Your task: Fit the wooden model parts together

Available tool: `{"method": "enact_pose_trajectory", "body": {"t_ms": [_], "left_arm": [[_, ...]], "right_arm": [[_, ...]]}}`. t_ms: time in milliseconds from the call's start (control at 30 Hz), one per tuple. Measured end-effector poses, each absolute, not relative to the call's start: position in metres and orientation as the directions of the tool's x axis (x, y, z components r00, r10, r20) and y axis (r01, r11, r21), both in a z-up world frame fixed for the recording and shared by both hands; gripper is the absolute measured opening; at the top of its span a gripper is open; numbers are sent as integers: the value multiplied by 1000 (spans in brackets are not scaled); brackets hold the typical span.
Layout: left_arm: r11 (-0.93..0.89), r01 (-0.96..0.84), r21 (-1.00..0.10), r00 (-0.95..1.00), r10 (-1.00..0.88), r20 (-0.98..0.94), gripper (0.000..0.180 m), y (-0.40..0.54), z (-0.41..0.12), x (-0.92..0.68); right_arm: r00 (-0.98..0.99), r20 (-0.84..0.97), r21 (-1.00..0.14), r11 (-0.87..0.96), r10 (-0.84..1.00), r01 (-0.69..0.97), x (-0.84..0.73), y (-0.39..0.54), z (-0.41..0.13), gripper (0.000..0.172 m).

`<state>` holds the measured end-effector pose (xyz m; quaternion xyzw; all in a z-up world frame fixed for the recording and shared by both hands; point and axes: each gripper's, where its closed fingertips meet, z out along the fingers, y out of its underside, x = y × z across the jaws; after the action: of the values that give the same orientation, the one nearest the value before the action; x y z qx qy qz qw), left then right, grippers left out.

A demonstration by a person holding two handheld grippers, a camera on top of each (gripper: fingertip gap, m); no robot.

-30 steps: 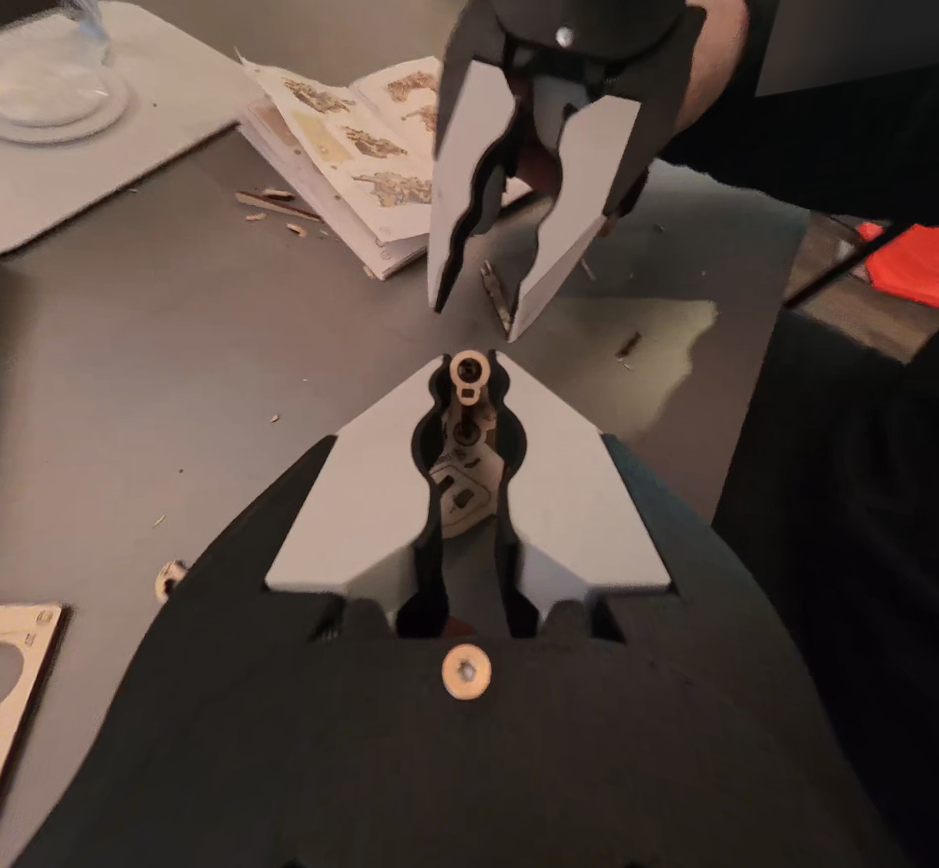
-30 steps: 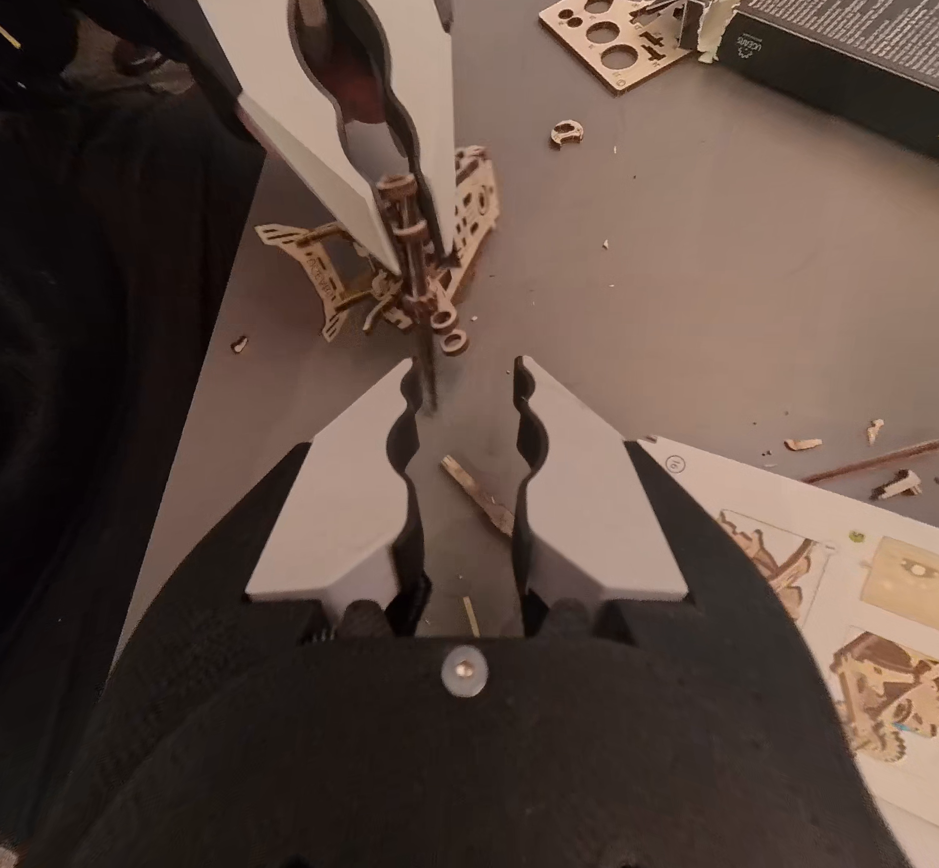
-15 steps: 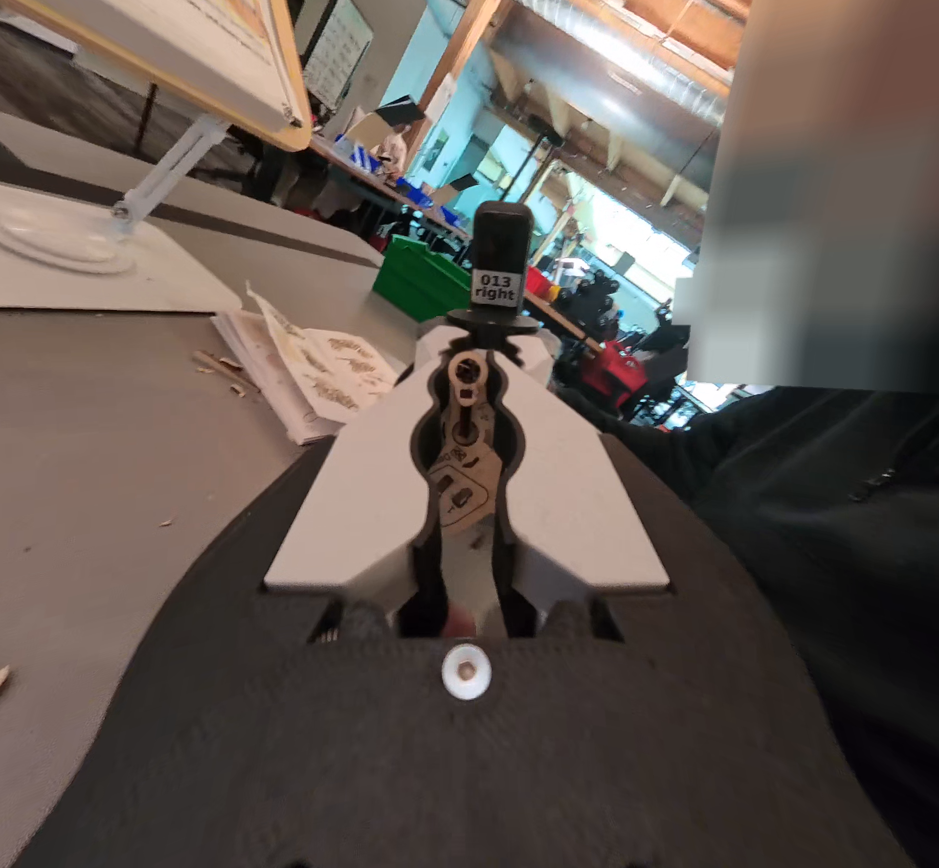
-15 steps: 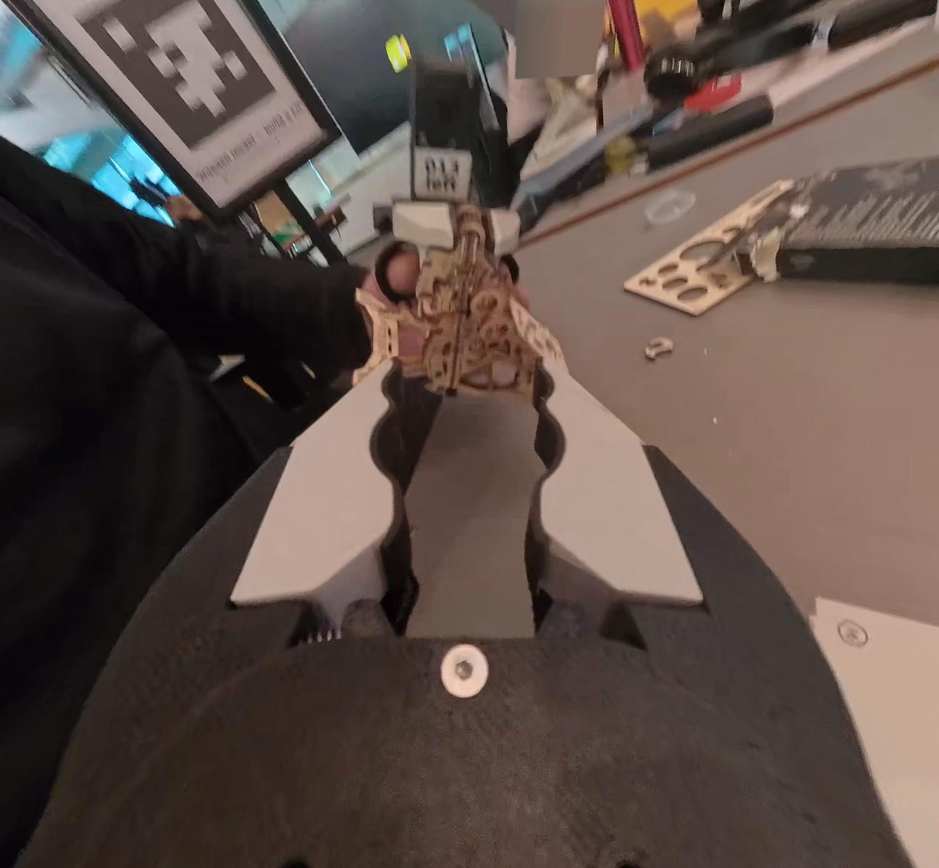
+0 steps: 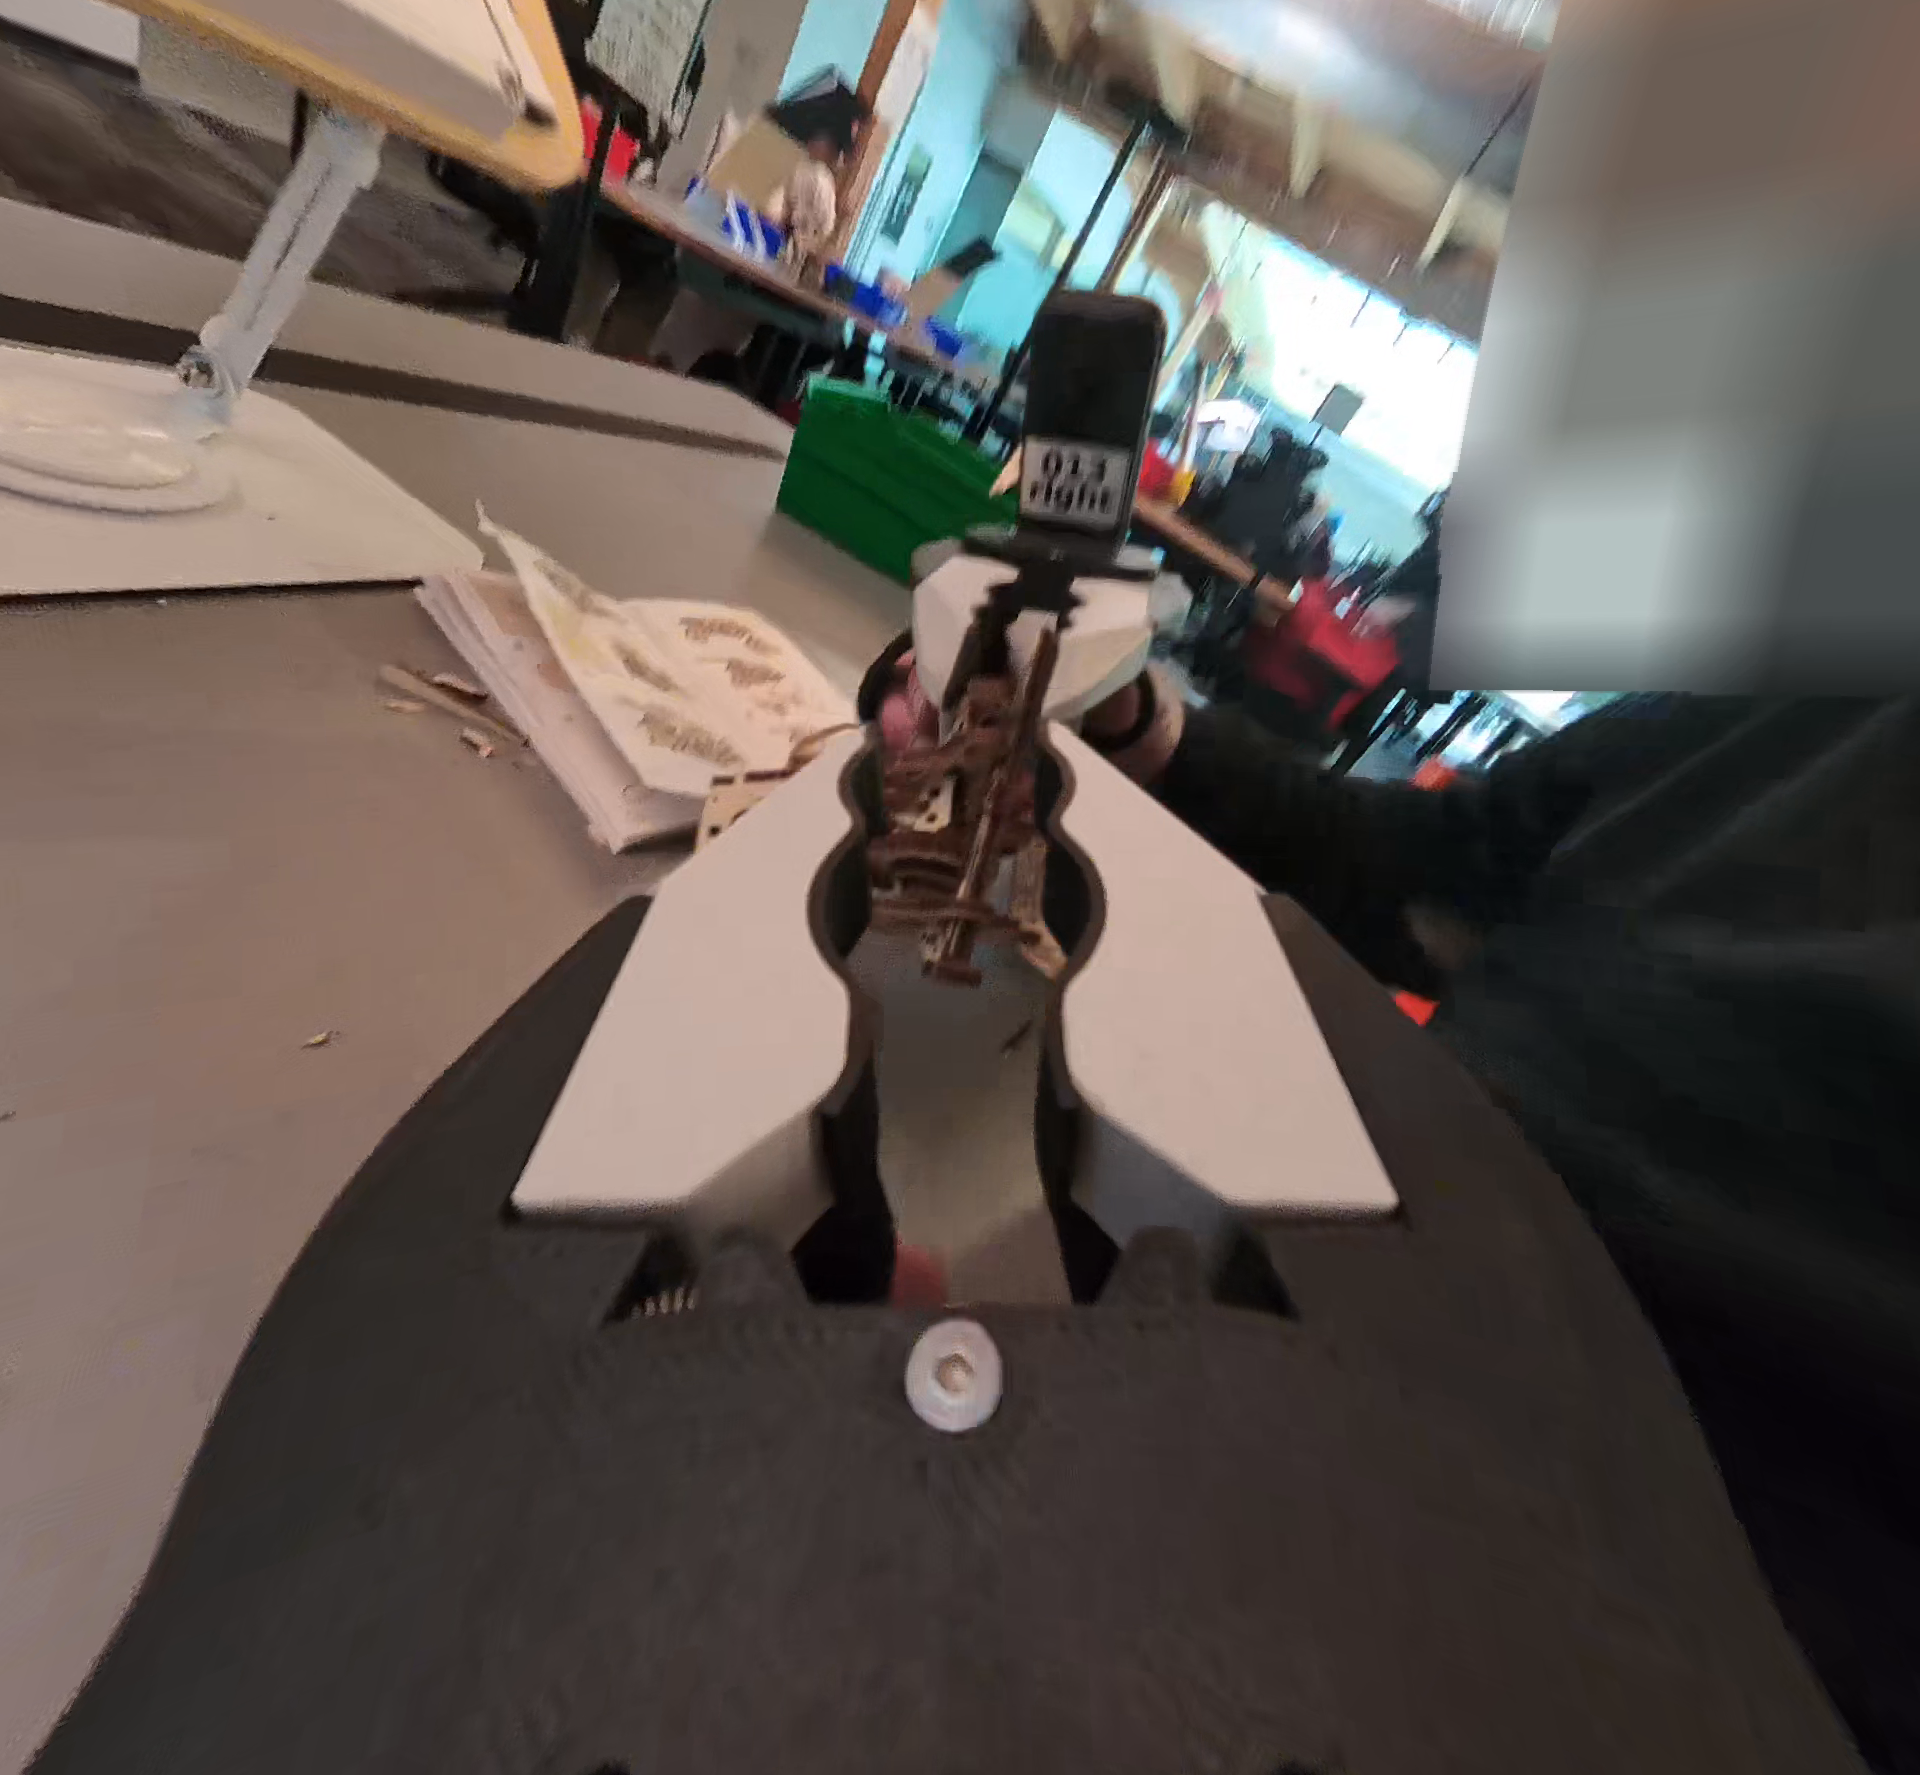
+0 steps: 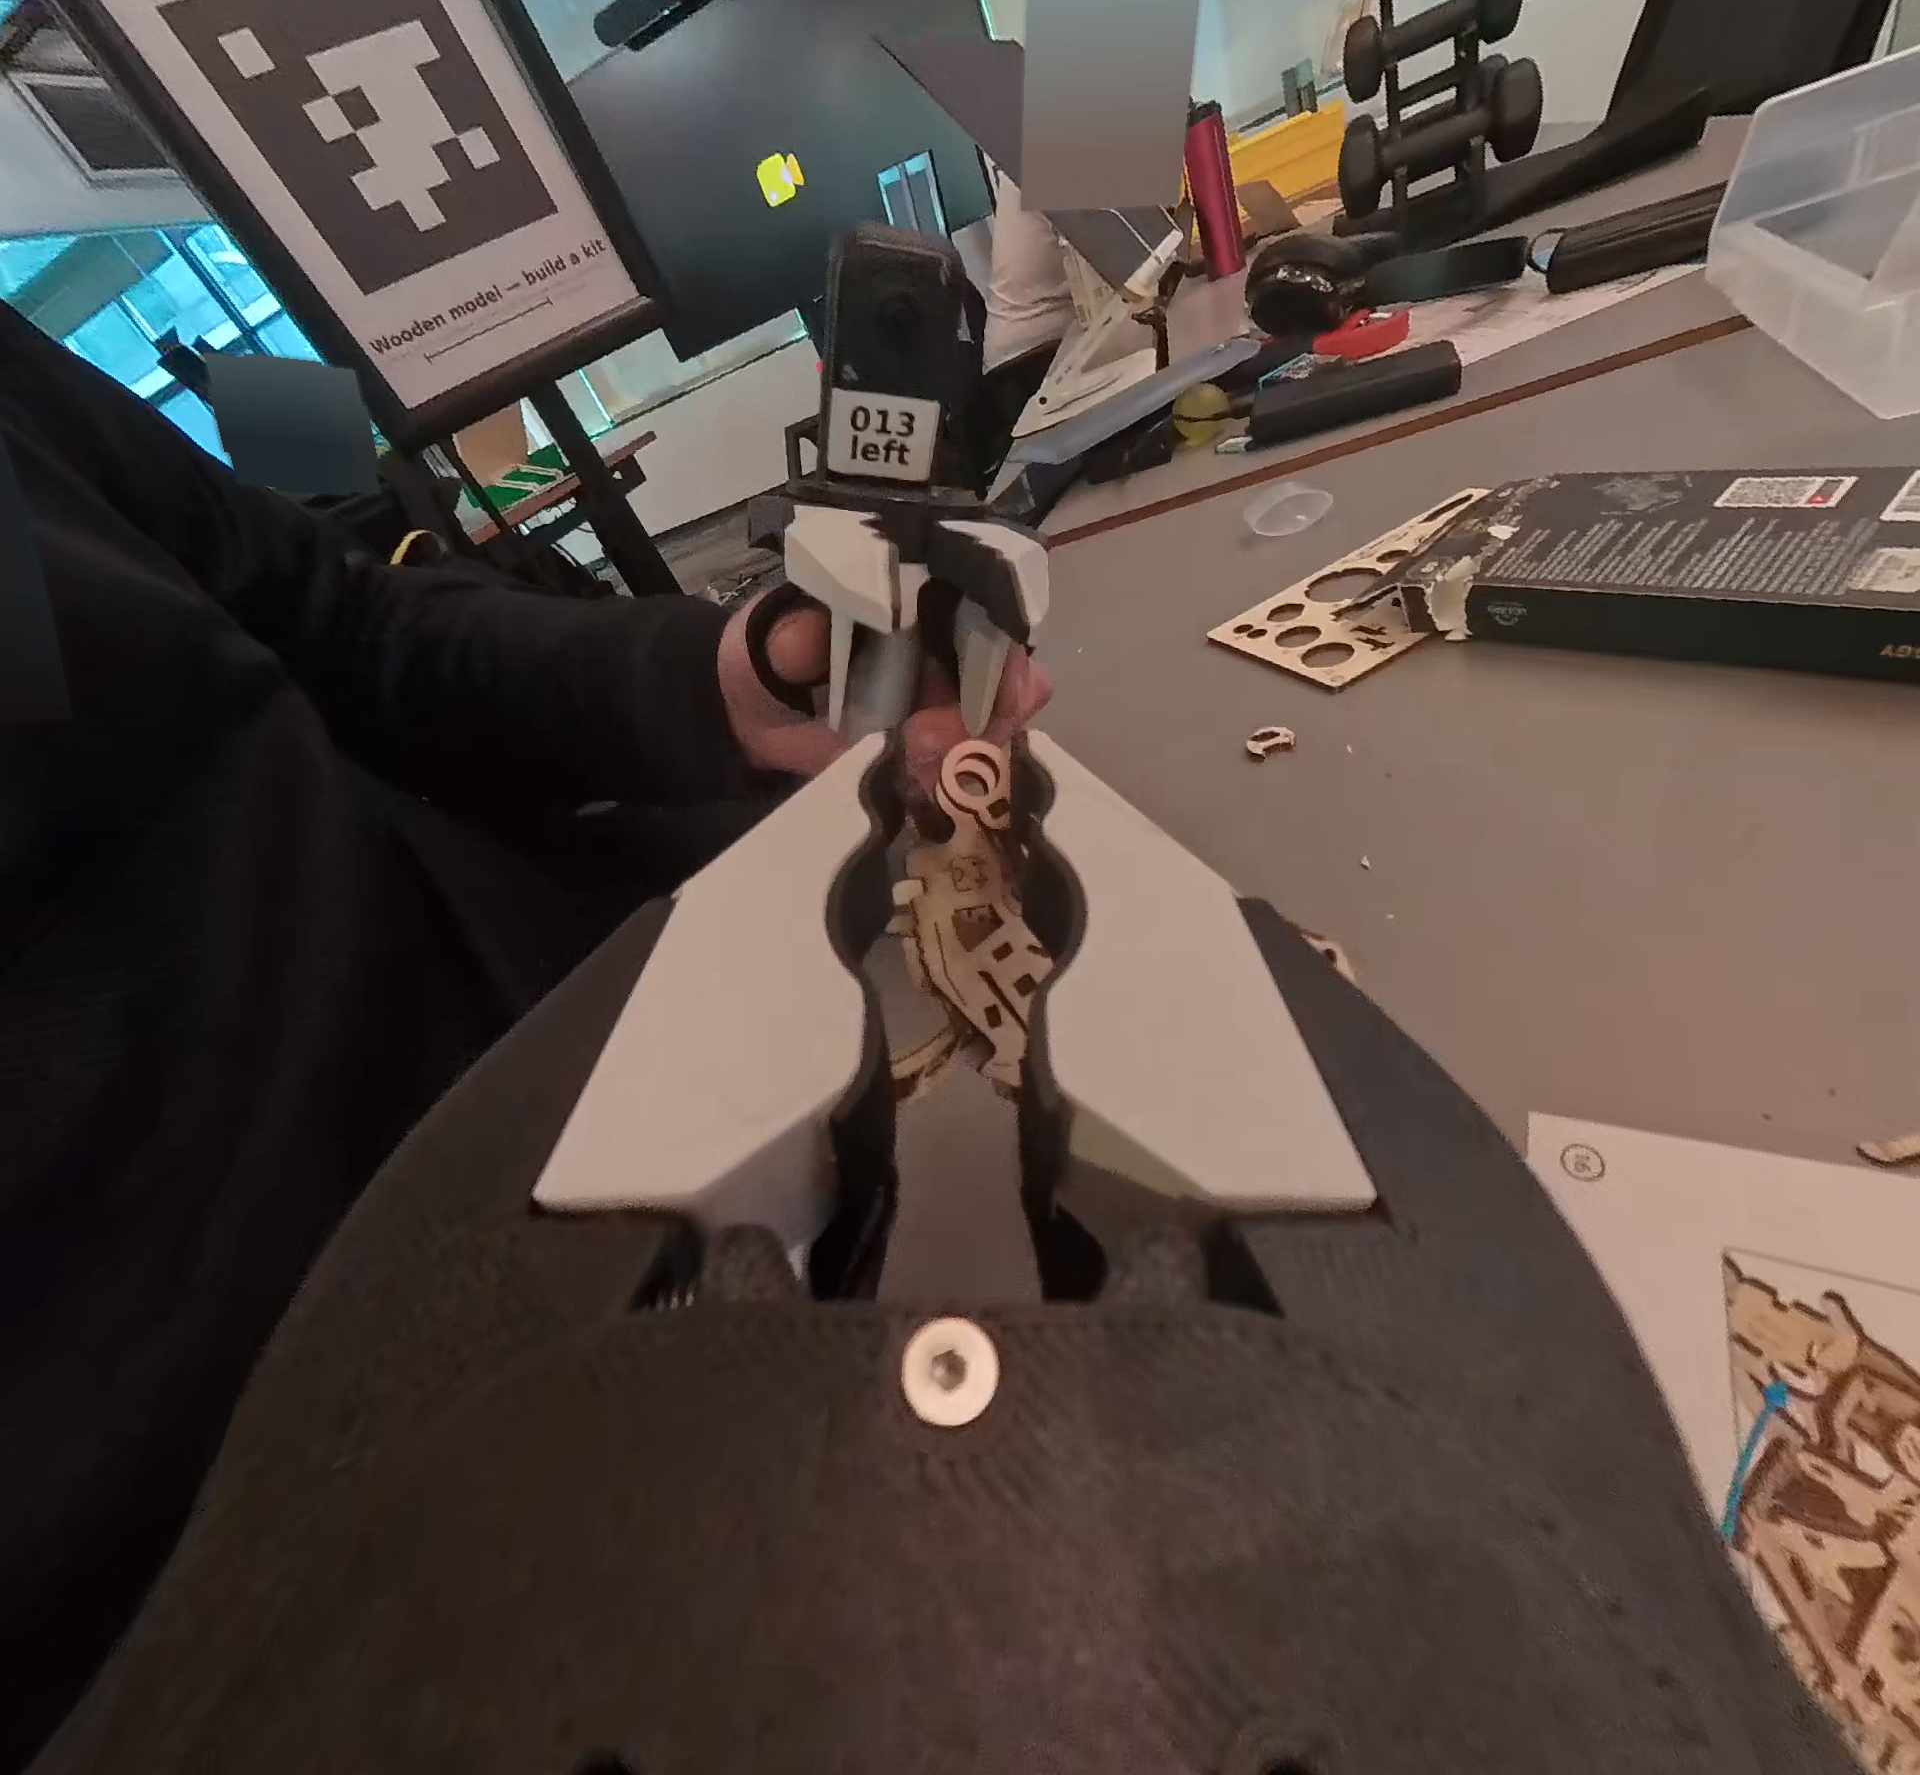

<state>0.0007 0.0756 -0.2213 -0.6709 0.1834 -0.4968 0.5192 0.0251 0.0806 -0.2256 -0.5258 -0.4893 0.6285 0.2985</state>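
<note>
The wooden model, a pale laser-cut assembly with a ring at its far end, sits between my right gripper's fingers, which are shut on it above the table. In the left wrist view the same model hangs from the right gripper straight ahead. It reaches in between the tips of my left gripper. The left jaws stand apart, with a gap on each side of the model. The left gripper also shows in the right wrist view, facing me with its fingers spread, just beyond the model's ring.
An open instruction booklet and wood scraps lie on the grey table at left. A punched wooden sheet, a black box, a small loose piece and an instruction page lie at right. The person's dark sleeves are close by. The grippers are tip to tip, or close to it.
Both grippers rose from the table to face each other. The right jaws closed on the model that the left held; the left jaws opened and let it go.
</note>
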Motion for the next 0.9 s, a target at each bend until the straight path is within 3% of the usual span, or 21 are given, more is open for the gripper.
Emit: {"method": "enact_pose_trajectory", "body": {"t_ms": [300, 500, 633, 800, 900], "left_arm": [[-336, -168, -927, 602, -779, 173, 29, 70, -267, 31], [-327, -223, -918, 613, -780, 128, 11, 69, -285, 38], [-336, -244, -910, 629, -769, 115, 11, 72, -284, 34], [-280, -409, -868, 635, -771, -51, 10, 75, -285, 35], [-249, -479, -842, 629, -767, -131, 10, 77, -287, 35]], "right_arm": [[-247, -370, -925, -329, 896, 190, 24, 78, -242, 17], [-232, -363, -924, -317, 903, 213, 22, 76, -250, 20], [-196, -257, -942, -200, 946, 268, 29, 79, -258, 23], [-140, -127, -952, -81, 982, 296, 33, 82, -253, 20], [-127, -86, -952, -44, 988, 303, 34, 80, -252, 27]]}}
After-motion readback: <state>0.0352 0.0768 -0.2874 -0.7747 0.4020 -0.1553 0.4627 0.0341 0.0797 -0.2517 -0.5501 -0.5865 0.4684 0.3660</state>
